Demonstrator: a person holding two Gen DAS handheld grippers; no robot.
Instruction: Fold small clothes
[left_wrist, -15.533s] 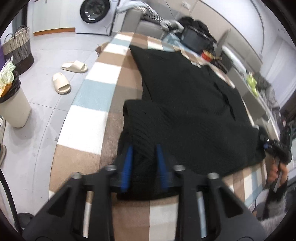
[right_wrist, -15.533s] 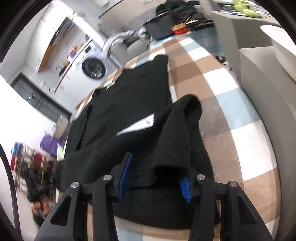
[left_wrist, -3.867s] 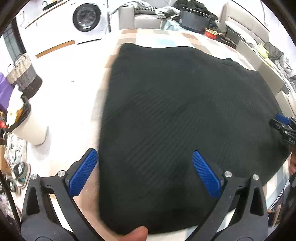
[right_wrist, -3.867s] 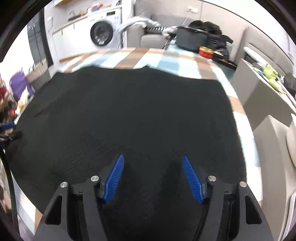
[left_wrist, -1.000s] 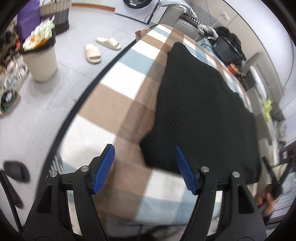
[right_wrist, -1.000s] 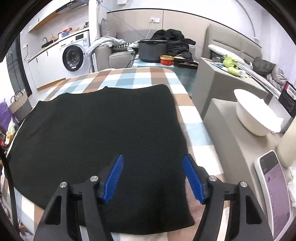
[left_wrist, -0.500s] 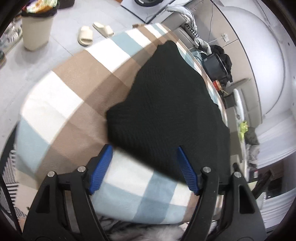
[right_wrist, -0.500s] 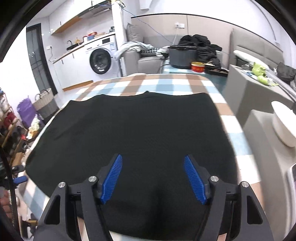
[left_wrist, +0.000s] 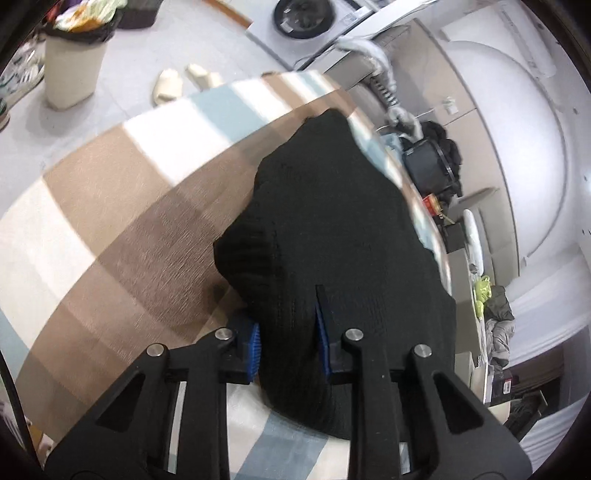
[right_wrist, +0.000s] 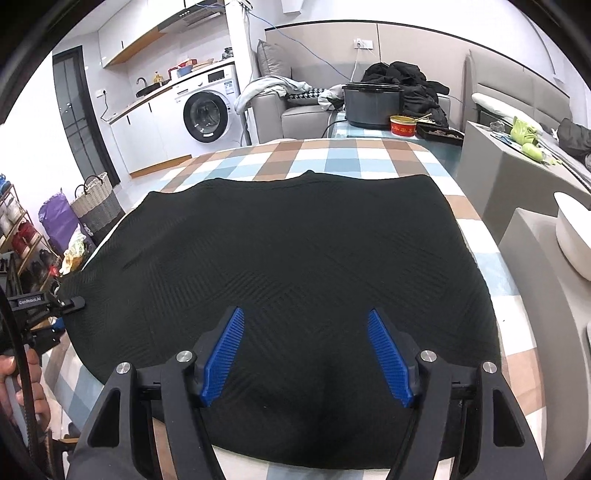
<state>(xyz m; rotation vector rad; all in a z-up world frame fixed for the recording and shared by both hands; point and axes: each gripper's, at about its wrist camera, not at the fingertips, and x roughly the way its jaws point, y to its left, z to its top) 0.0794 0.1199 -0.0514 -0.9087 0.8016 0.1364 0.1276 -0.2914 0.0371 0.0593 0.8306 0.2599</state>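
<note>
Partly folded: left gripper (left_wrist: 287, 341) just closed on black sweater (left_wrist: 343, 229) corner (1 more fold likely); right gripper (right_wrist: 306, 354) open, empty.

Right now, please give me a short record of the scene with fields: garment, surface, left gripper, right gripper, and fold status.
garment: black knit sweater, spread flat, sleeves already folded in
surface: checked tablecloth in brown, blue and white
left gripper: left gripper has just been closing; its pads now pinch the sweater's near left corner
right gripper: right gripper open, pads apart above the near edge of the sweater, not gripping
fold status: the body is not yet folded over
</note>
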